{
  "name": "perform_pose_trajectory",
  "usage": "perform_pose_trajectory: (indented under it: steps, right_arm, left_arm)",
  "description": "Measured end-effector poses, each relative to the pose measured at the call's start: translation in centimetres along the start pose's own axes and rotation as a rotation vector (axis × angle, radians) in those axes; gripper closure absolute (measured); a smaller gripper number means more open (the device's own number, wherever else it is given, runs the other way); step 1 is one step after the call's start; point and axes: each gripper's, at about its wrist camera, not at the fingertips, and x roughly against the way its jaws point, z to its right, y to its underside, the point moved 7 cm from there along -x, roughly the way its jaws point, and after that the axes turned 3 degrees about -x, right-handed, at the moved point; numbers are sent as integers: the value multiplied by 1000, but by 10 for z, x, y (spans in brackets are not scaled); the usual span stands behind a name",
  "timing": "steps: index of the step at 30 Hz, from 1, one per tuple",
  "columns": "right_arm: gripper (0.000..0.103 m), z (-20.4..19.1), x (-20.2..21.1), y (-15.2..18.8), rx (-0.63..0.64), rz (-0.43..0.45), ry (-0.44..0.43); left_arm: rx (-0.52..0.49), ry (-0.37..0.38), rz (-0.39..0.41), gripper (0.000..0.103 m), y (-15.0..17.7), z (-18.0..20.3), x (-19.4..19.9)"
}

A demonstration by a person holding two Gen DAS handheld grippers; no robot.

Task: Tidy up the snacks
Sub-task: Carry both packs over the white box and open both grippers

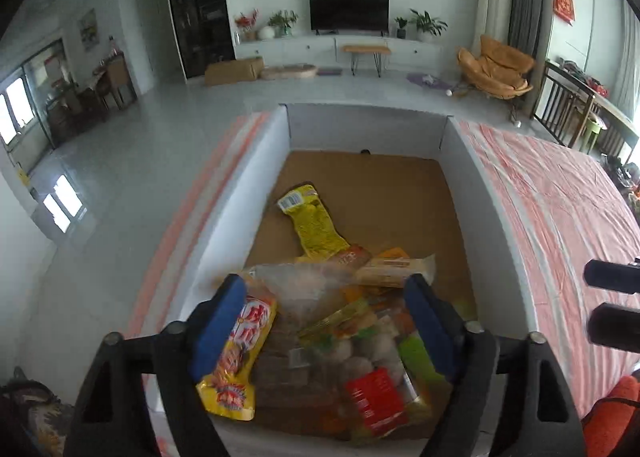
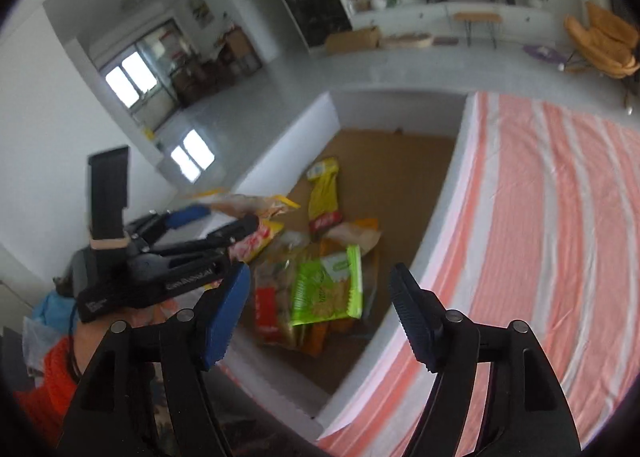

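A white-walled cardboard box (image 1: 256,193) (image 2: 304,133) stands on the striped table and holds a heap of snack packets at its near end. A yellow packet (image 1: 316,225) (image 2: 324,193) lies apart towards the middle. My left gripper (image 1: 324,323) (image 2: 224,217) hovers open over the heap. A clear bag (image 1: 300,281) and a yellow-red packet (image 1: 236,361) lie below its fingers, and neither pad presses on them. My right gripper (image 2: 320,315) is open and empty above the box's near right wall, over a green packet (image 2: 328,289) and a red one (image 2: 266,313).
A pink-and-white striped cloth (image 1: 560,217) (image 2: 540,217) covers the table to the right of the box. An orange sleeve (image 2: 52,373) shows at the lower left. Beyond the table lie grey floor, a TV cabinet (image 1: 348,45) and an orange chair (image 1: 496,69).
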Motion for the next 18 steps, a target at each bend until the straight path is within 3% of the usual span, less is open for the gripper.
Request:
perform_pose_trajectory:
  steps: [3,6,12,18]
  right_arm:
    - [28,3,-4,8,11,-8,35]
    - [28,8,2,8,27,1,89]
    - [28,8,26,16,70,54,170]
    - [28,14,27,24,47,40,213]
  left_arm:
    - [-33,-46,57,8,1,1,14]
    - [-27,-48,94,6,1,9,28]
    - [74,-36,73,1,4,23,50]
    - [99,-115,50,2,12,24,61]
